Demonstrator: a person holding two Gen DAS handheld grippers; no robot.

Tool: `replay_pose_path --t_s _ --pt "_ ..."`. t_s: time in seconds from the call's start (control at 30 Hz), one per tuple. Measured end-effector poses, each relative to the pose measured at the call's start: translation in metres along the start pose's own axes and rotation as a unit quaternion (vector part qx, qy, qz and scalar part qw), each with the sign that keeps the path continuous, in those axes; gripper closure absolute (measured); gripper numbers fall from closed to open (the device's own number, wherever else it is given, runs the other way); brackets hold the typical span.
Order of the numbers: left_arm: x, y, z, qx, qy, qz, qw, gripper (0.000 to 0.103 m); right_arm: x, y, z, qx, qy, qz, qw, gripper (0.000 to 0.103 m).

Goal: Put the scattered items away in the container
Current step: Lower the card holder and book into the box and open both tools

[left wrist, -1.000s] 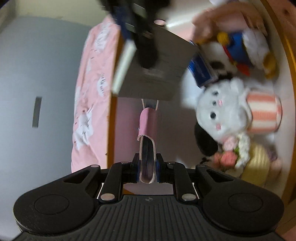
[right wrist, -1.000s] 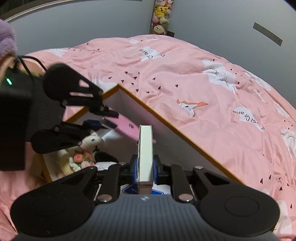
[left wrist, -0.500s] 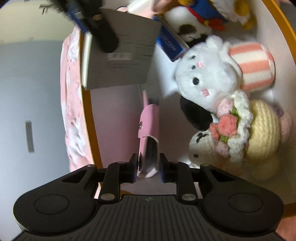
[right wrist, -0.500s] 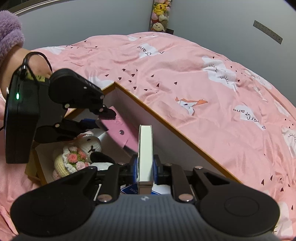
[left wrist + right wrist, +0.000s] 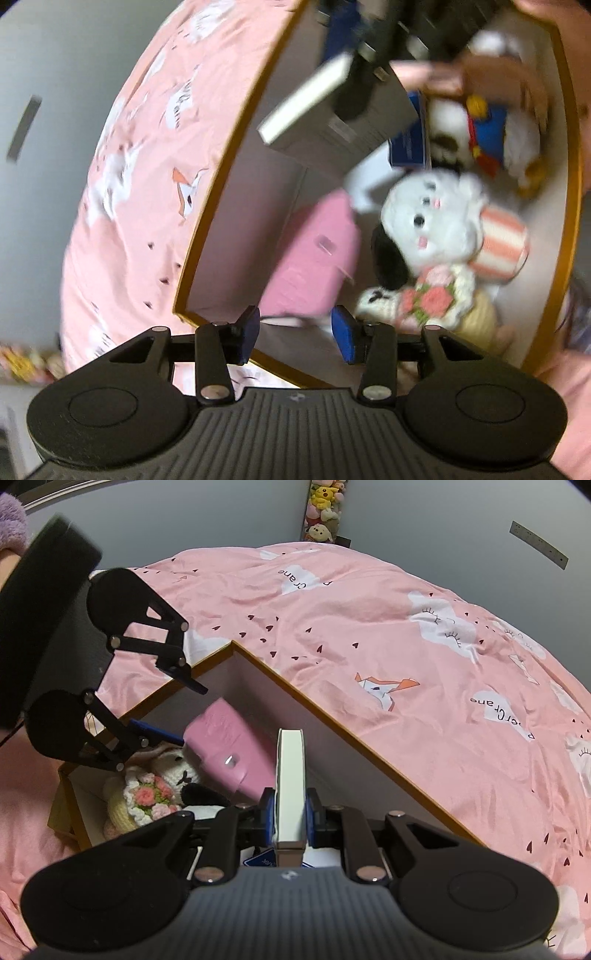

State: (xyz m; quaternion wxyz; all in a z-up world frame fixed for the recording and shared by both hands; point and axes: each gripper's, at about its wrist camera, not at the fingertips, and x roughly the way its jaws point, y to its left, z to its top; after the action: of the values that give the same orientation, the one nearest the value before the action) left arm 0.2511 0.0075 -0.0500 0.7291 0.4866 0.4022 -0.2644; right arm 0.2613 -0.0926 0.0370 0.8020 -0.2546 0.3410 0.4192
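- The pink bedspread with white clouds and small dark hearts (image 5: 369,635) carries everything; its clouds bear writing that reads as "Paper Crane", seen upside down from your right wrist view.
- The open white cardboard box with an orange rim (image 5: 332,723) sits on that bedspread, and both of your grippers hang over it.
- Inside the box, the flat pink pouch with a small metal snap (image 5: 229,749) leans against the long wall, just beyond your left gripper's tips and touching neither pad.
- Your left gripper (image 5: 295,330) has its jaws opening, blue pads apart, nothing pressed between them; the pouch lies free below.
- Your right gripper (image 5: 291,821) is clamped on the grey-covered, white-edged book (image 5: 291,786), held upright on its edge above the box's near end.
- Beside the pouch in the box lies the white plush dog with black ears and a striped orange cup (image 5: 436,225), blurred.
- Next to it, further from the long wall, rests the crocheted cream doll with pink flowers (image 5: 144,797).
- A blue card (image 5: 408,146) lies under the book; its print is too blurred to read.
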Motion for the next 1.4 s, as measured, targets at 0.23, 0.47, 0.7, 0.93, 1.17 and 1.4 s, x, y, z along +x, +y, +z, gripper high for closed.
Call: replay_pose_path --t_s 0.23,0.47,0.7,0.93,1.17,1.4 --pt "0.007 0.009 0.002 -0.057 0.019 -0.022 0.9980 0.052 0.000 -0.001 0.000 0.006 -0.002 0.002 1.000 0.085" --pt "0.027 0.022 0.002 -0.110 0.056 0.000 0.9923 0.082 -0.001 0.001 -0.001 0.007 -0.003 0.003 1.000 0.085" --pt "0.021 0.033 0.007 -0.127 0.035 -0.002 0.9913 0.082 0.001 0.002 -0.002 -0.003 -0.011 0.013 1.000 0.085" --pt "0.004 0.042 0.001 -0.133 0.005 0.005 0.9911 0.082 0.010 0.002 0.010 -0.003 -0.035 0.042 0.999 0.085" --pt "-0.003 0.049 -0.007 -0.139 -0.003 -0.004 0.9903 0.082 0.030 0.040 0.014 -0.147 -0.064 0.020 0.987 0.085" --pt "-0.006 0.047 -0.008 -0.125 -0.010 -0.010 0.9921 0.082 0.052 0.081 -0.004 -0.348 -0.086 -0.039 0.933 0.085"
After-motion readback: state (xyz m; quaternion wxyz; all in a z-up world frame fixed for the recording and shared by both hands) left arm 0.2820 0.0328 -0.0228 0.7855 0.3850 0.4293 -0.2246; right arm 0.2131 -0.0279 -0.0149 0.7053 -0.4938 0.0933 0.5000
